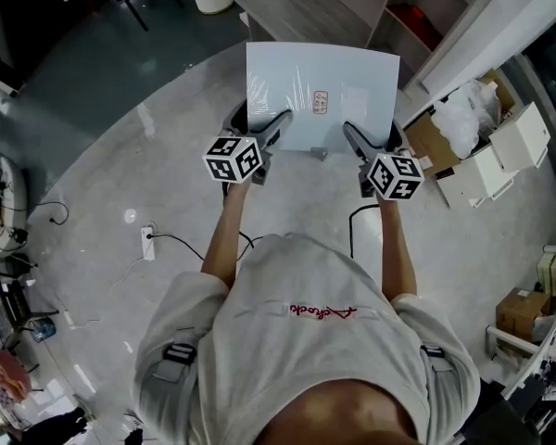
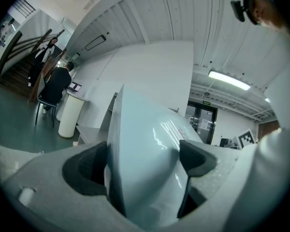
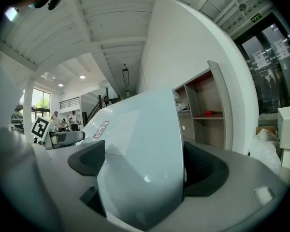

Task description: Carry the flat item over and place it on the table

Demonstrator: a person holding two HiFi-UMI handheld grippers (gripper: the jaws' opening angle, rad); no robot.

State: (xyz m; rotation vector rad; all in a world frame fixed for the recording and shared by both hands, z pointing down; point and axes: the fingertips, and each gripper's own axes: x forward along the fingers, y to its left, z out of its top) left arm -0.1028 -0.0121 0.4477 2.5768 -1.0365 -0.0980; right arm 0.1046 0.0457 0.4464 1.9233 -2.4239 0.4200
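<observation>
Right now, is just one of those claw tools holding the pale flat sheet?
No, the left gripper and the right gripper are each clamped on the near edge of the flat sheet.

Open floor [image 1: 111, 109] to the left; grey table [image 1: 296, 12] ahead, shelf unit [image 1: 419, 26] and boxes [image 1: 486, 160] close on the right

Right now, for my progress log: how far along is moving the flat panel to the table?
Picked up: the flat panel hangs in the air, its near edge clamped by the left gripper and the right gripper, jaws shut on it. In hand: the carry, over the floor. Left: laying it on the grey table ahead and letting go.
</observation>
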